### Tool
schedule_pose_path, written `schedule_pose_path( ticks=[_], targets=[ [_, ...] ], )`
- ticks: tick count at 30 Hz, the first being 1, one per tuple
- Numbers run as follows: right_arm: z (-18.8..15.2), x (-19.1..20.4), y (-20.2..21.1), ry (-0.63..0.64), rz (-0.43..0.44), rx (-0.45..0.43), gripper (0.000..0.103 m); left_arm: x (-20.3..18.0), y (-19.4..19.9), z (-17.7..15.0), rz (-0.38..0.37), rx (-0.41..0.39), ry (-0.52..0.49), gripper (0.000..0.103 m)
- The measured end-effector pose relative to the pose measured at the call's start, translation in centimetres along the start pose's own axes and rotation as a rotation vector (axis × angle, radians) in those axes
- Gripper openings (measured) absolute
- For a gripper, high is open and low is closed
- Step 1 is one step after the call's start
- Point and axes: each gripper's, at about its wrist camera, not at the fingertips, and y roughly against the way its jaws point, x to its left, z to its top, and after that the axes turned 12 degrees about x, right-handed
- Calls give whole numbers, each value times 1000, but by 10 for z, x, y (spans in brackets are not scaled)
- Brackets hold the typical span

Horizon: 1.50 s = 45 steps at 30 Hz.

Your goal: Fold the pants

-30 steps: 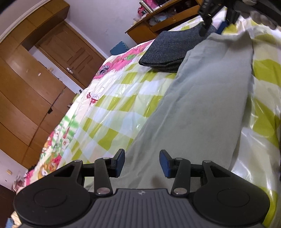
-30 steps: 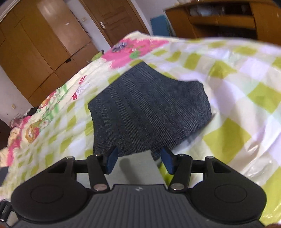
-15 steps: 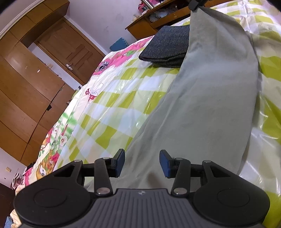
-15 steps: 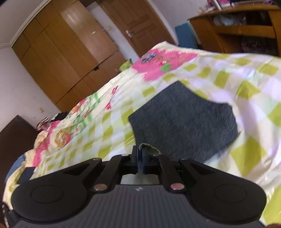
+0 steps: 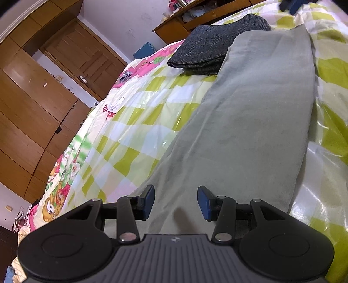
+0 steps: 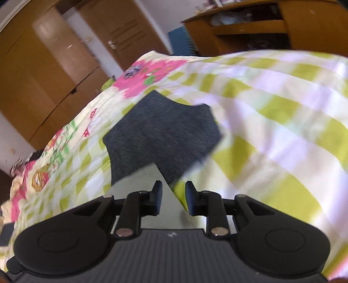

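Grey-green pants (image 5: pixel 250 122) lie lengthwise on the checked bed cover (image 5: pixel 139 122), reaching from my left gripper to the far end. My left gripper (image 5: pixel 176 202) is open, its blue pads on either side of the near end of the pants, holding nothing. In the right wrist view my right gripper (image 6: pixel 173 199) is open, with the far corner of the pants (image 6: pixel 152 180) lying below and between its pads. The right gripper (image 5: pixel 291 5) shows as a dark blur at the top right of the left wrist view.
A folded dark grey garment (image 5: pixel 215 45) lies on the bed by the far end of the pants; it also shows in the right wrist view (image 6: pixel 163 135). Wooden wardrobes (image 5: pixel 32 102), a door (image 5: pixel 87 58) and a wooden shelf unit (image 6: pixel 261 26) stand beyond the bed.
My right gripper, shut on the lifted far end of the pants half a second ago, has opened. That end now lies on the bed. The left gripper has stayed open.
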Motion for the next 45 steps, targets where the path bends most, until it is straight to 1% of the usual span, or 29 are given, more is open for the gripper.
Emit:
schedule_pose_path(
  ticks=[4, 7, 9, 11, 12, 13, 15, 17, 19, 21, 23, 24, 26, 27, 29, 30, 33, 36, 38, 42, 45],
  targets=[
    [-29, -11, 1, -112, 75, 54, 26, -3, 2, 0, 1, -1, -7, 57],
    [-38, -13, -9, -137, 82, 50, 26, -5, 4, 0, 3, -5, -20, 57],
    [-34, -13, -13, -159, 95, 20, 26, -5, 7, 0, 7, -9, -28, 57],
    [-26, -9, -15, -164, 104, -6, 18, -5, 9, 0, 7, -9, -27, 57],
    [-21, -6, -16, -152, 100, -8, 8, -5, 9, 0, 6, -8, -24, 58],
    [-16, -2, -16, -140, 100, -9, 4, -6, 10, -1, 6, -7, -24, 58],
    [-11, 7, -14, -119, 129, -19, 4, -6, 10, -2, 5, -6, -23, 58],
    [-6, 16, -7, -89, 150, -54, 4, -6, 9, -3, 1, -5, -23, 58],
    [-5, 17, -3, -98, 161, -77, 3, -6, 9, -3, -2, -7, -23, 58],
    [-7, 10, -10, -105, 136, -44, 3, -5, 9, -4, -4, -8, -20, 58],
    [-10, -3, -27, -122, 122, 45, 6, -5, 9, -4, -5, -10, -15, 57],
    [-12, -8, -31, -153, 121, 58, 10, -5, 9, -4, -5, -10, -16, 58],
    [-17, -12, -30, -192, 141, 52, 11, -6, 10, -6, -4, -9, -14, 58],
    [-19, -14, -27, -212, 152, 38, 13, -5, 11, -7, -7, -8, -13, 58],
    [-22, -17, -22, -243, 175, 24, 32, -5, 12, -8, -7, -7, -14, 57],
    [-25, -19, -19, -253, 169, 14, 34, -4, 12, -9, -5, -7, -16, 58],
    [-32, -26, -15, -283, 171, 12, 34, -4, 11, -10, -4, -2, -13, 58],
    [-34, -31, -23, -335, 179, 35, 34, -5, 11, -10, -2, -4, -15, 58],
    [-35, -35, -32, -368, 207, 41, 34, -5, 13, -10, -7, -10, -13, 58],
    [-29, -33, -46, -381, 227, 40, 34, -6, 15, -10, -7, -15, -16, 58],
    [-23, -30, -56, -376, 273, 27, 35, -5, 16, -11, -9, -11, -8, 58]
  ],
)
